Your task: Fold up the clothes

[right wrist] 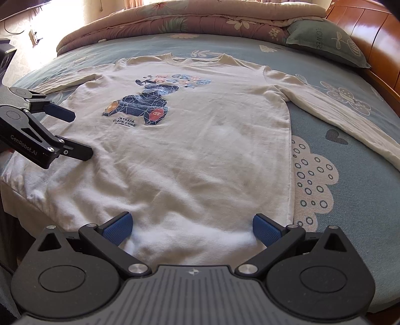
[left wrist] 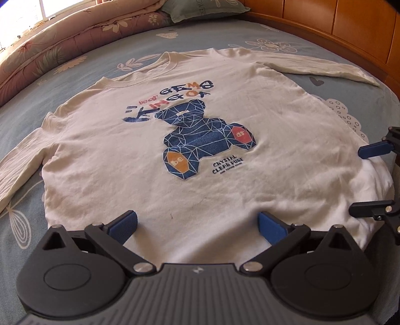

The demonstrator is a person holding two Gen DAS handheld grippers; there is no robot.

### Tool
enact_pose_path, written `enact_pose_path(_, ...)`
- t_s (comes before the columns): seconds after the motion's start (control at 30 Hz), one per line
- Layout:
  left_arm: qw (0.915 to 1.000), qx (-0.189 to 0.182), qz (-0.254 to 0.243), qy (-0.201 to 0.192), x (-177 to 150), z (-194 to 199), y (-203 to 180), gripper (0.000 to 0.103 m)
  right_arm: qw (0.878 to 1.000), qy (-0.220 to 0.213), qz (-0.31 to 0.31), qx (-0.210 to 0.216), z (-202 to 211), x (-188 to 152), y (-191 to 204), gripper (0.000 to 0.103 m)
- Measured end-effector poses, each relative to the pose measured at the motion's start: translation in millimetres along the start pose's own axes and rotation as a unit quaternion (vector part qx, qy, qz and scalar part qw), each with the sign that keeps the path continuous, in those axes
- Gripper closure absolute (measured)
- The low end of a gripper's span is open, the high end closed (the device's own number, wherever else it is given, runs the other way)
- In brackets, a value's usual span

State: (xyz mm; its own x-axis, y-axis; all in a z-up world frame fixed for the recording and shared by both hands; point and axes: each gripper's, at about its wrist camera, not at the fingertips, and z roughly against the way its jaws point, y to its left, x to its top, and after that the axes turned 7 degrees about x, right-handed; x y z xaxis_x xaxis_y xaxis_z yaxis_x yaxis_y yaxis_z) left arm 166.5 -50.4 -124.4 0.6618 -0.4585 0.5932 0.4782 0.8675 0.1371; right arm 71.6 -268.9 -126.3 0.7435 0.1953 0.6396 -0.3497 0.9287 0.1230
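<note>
- Right now a white long-sleeved shirt [left wrist: 225, 160] with a blue bear print [left wrist: 205, 140] lies flat, front up, on the blue flowered bedsheet [left wrist: 75, 67], both sleeves spread out sideways.
- Left gripper [left wrist: 197, 225] sits at the near hem, jaws spread wide, holding nothing.
- Right gripper [right wrist: 192, 228] sits at the same hem farther right, likewise spread and empty.
- Far off lie a folded quilt [right wrist: 175, 22] and a green pillow [right wrist: 327, 37].

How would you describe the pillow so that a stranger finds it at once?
Look at the far end of the bed, beside the wooden headboard. A folded pink floral quilt lies there, and the pillow rests against its end. It alone is grey-green, printed with the word FLOWERS.
</note>
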Motion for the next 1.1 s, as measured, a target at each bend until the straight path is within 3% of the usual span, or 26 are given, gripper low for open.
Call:
enact_pose_path(0.07,0.9996,-0.013,0.024,-0.005,5,-4,8,0.000,1.000,-0.002,0.000,0.000,0,-1,0,0.000)
enact_pose_path(0.27,0.9968,-0.004,0.079,-0.010,16,3,25,0.001,1.000,-0.006,0.002,0.003,1,-2,-1,0.000)
enact_pose_path(0.57,0.9992,0.017,-0.014,-0.032,-38,38,-16,0.001,1.000,-0.012,0.004,0.004,1,-3,-1,0.000)
enact_pose_path(0.73,0.9997,0.001,0.020,-0.016,-64,49,-16,0.001,1.000,-0.014,0.005,0.004,1,-4,-1,0.000)
enact_pose_path(1.1,0.9988,-0.041,-0.023,-0.011,-54,53,-35,0.001,1.000,-0.012,0.009,0.006,2,-5,-1,0.000)
